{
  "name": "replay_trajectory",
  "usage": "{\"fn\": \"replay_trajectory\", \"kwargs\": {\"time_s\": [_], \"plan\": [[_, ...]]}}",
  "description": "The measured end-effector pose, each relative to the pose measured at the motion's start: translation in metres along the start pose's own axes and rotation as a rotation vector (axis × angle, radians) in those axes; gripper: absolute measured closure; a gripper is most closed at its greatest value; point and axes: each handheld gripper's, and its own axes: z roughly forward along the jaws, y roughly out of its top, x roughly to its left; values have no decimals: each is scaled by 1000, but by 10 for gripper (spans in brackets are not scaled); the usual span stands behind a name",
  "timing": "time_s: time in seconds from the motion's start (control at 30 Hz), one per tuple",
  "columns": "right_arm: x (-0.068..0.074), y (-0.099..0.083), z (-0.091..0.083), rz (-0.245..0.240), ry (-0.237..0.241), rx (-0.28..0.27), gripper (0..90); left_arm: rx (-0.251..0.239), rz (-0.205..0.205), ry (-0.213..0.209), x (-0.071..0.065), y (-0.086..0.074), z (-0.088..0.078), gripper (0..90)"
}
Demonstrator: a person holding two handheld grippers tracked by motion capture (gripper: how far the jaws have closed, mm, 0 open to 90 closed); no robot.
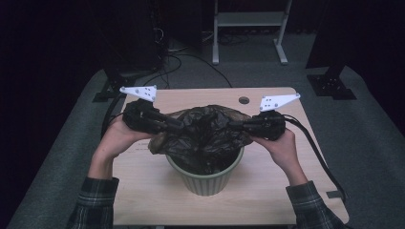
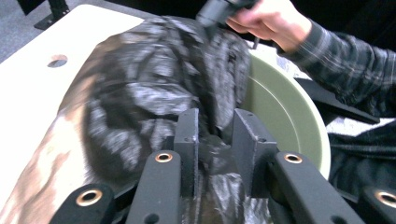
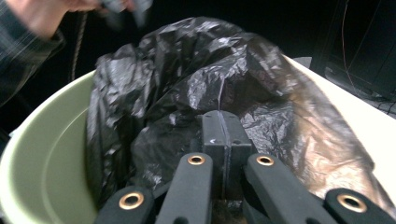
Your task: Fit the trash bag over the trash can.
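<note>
Black, crinkled plastic bag [image 1: 203, 131] sits at frame centre, bunched over the ribbed pale-green bin [image 1: 206, 177] on the wooden counter [image 1: 143, 191]. Left tool [image 1: 179, 123], jaws part-spread, loosely straddles a fold; right tool [image 1: 234, 125] is pressed together, pinching the film. Uneven pulling could tear the thin film, slip it from the left jaws, or tip the light, round bin.
</note>
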Motion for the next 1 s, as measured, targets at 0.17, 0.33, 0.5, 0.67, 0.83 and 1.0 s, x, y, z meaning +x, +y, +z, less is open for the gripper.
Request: {"fn": "replay_trajectory", "kwargs": {"time_s": [0.17, 0.33, 0.5, 0.67, 0.83, 1.0], "plan": [[8, -4, -4, -10, 33, -10, 899, 16, -23, 11, 11, 5, 9, 601], [21, -8, -7, -23, 90, -17, 899, 73, -26, -39, 15, 4, 31, 762], [38, -14, -7, -41, 152, 13, 898, 82, -10, -92, 3, -4, 33, 882], [52, -21, -9, -48, 190, 43, 899, 52, 8, -78, -10, -12, 23, 818], [66, -24, -12, -59, 252, 44, 899, -5, -2, -17, -7, -13, 9, 655], [76, -27, -12, -69, 290, 61, 899, -12, -11, 8, 0, -9, 9, 586]]}}
